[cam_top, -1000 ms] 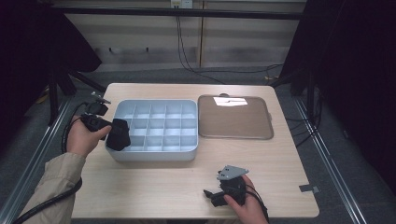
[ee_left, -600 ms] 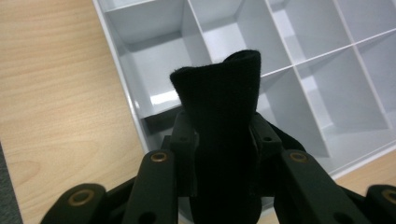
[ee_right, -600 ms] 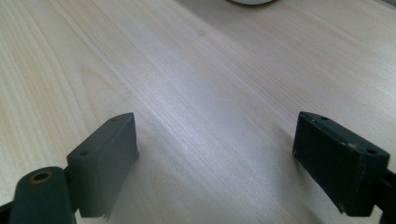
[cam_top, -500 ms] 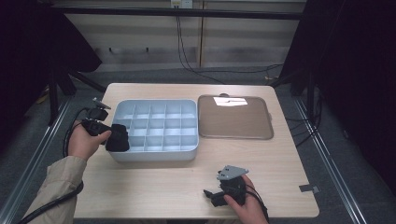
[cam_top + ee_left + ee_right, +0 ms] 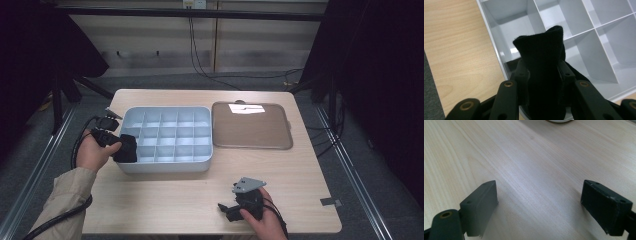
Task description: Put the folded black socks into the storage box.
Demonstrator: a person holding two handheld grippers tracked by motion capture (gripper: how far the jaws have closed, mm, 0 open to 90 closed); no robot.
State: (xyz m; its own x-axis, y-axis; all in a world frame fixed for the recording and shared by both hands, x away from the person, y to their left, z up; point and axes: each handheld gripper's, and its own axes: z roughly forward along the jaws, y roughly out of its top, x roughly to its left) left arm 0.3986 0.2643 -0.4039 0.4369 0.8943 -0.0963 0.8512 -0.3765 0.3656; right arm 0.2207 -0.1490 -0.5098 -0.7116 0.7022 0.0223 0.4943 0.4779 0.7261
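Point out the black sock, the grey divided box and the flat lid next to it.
Black knitted sock (image 5: 541,65): left gripper view, its ribbed middle.
Pale grey plastic divided box (image 5: 165,167): high view, its near outer wall.
Flat grey-brown rectangular lid (image 5: 250,131): high view, its bare middle.

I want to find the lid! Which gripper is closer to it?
Right. The right gripper sits below the lid near the table's front edge; the left gripper is beyond the tray, holding a sock.

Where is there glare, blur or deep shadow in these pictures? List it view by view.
High view: bright glare patch on the lid; dark surroundings around the table. Left gripper view: the black sock shows almost no detail; the tray is evenly lit. Right gripper view: soft sheen on the wood, the pads slightly blurred.
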